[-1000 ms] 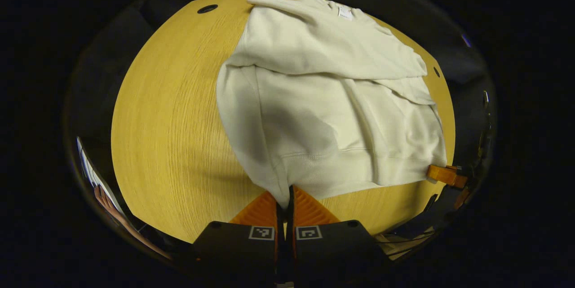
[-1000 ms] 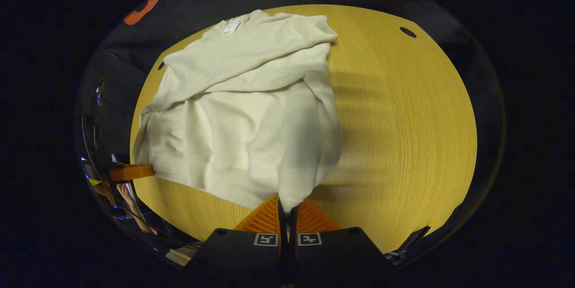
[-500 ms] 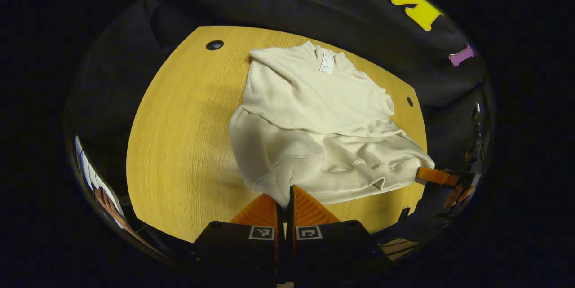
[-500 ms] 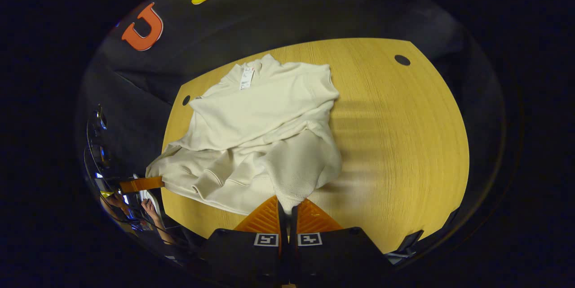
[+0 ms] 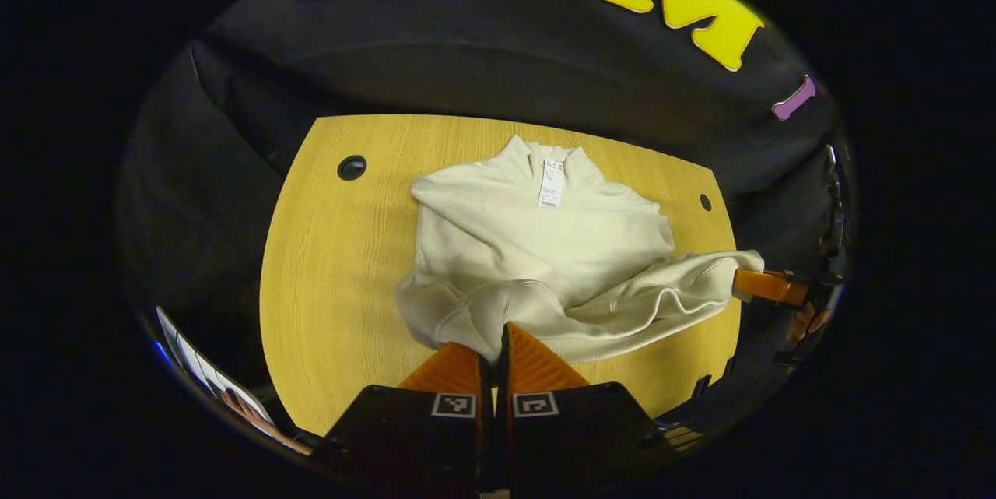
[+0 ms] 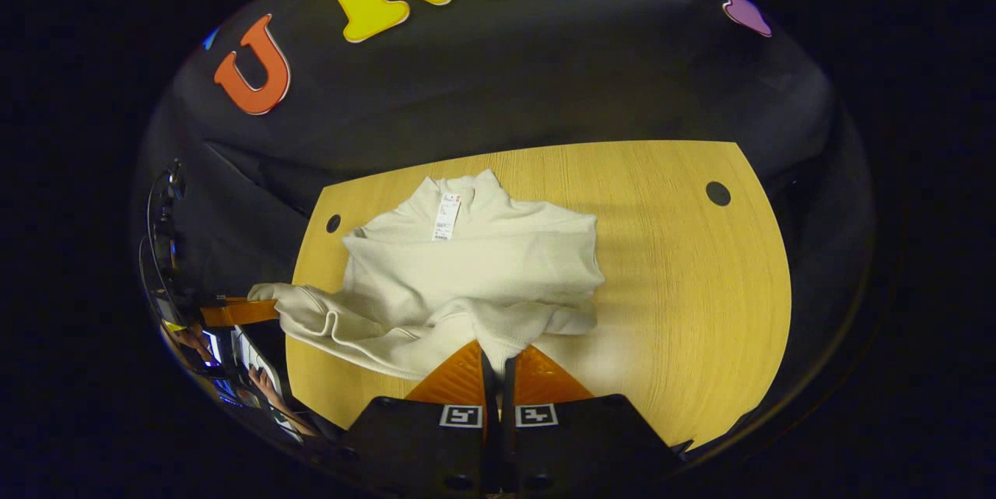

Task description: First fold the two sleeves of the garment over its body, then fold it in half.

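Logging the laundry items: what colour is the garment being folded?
Plain cream, off-white, no pattern; the garment shows best in the left gripper view.

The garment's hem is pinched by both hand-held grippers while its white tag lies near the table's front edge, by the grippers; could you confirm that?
Not quite: the white tag sits at the collar on the garment's far side, away from the left hand-held gripper and right hand-held gripper, as the right gripper view shows. Both do pinch the hem.
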